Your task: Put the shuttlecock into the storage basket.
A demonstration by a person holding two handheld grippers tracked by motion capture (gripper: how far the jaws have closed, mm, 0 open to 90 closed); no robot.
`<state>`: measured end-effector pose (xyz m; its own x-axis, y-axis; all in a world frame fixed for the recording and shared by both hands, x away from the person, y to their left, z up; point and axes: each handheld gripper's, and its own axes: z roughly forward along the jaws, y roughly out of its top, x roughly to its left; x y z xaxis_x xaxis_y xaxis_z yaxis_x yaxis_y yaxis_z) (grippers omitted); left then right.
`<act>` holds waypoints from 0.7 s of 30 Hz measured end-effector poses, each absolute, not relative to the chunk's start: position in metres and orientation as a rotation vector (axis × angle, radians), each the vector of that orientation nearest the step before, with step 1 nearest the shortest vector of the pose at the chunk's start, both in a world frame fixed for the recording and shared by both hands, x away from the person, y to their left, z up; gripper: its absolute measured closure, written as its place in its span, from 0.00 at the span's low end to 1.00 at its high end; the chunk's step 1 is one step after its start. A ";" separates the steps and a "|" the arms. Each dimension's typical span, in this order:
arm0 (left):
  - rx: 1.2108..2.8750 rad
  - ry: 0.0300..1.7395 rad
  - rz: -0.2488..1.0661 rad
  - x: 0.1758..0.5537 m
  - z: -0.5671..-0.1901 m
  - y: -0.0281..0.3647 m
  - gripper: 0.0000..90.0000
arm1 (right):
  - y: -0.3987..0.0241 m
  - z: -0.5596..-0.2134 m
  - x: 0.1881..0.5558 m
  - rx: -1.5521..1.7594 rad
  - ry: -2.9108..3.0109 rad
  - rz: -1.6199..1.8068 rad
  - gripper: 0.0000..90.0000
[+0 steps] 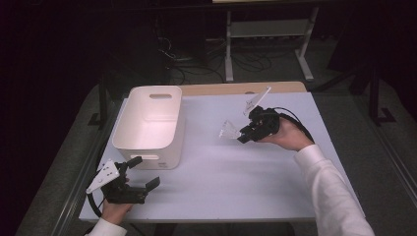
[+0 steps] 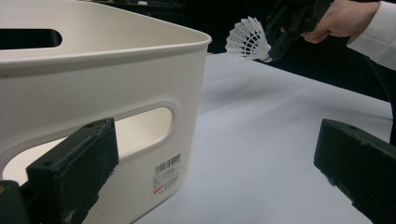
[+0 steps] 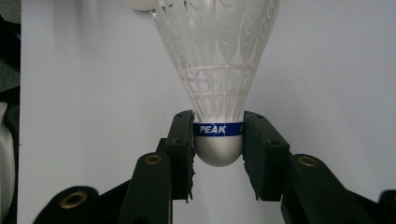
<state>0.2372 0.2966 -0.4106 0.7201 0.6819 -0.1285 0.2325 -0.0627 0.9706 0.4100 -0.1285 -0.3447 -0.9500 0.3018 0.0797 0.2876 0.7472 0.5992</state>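
A white plastic shuttlecock (image 3: 217,74) with a blue band around its rounded cork is clamped by the cork between the two jaws of my right gripper (image 3: 218,140). In the high view the right gripper (image 1: 242,135) holds the shuttlecock (image 1: 227,130) in the air above the middle of the white table, skirt pointing left toward the bin. The left gripper view shows that shuttlecock (image 2: 247,41) raised off the table. My left gripper (image 1: 145,172) rests at the table's front left corner, jaws wide apart with nothing between them, just in front of the white bin (image 1: 147,125).
The white bin (image 2: 93,88) has handle slots and a barcode label and looks empty inside. The white table top (image 1: 236,172) ends at a wooden strip at the back. Beyond it stand a metal frame and cables on a dark floor.
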 end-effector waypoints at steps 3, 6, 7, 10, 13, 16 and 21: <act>1.631 0.751 0.431 0.237 -0.411 0.297 0.00 | -0.127 -0.341 0.410 0.487 2.912 0.994 0.70; 1.632 0.752 0.432 0.237 -0.411 0.297 0.00 | -0.125 -0.337 0.410 0.482 2.915 0.987 0.70; 1.630 0.753 0.431 0.237 -0.411 0.296 0.00 | -0.124 -0.335 0.409 0.483 2.910 0.979 0.70; 1.633 0.751 0.433 0.237 -0.411 0.297 0.00 | -0.122 -0.330 0.409 0.472 2.910 0.969 0.70; 1.632 0.753 0.431 0.237 -0.411 0.296 0.00 | -0.121 -0.326 0.409 0.457 2.915 0.970 0.70; 1.633 0.751 0.432 0.237 -0.410 0.297 0.00 | -0.119 -0.323 0.409 0.457 2.909 0.967 0.70; 1.633 0.751 0.432 0.237 -0.410 0.297 0.00 | -0.117 -0.318 0.409 0.443 2.909 0.977 0.70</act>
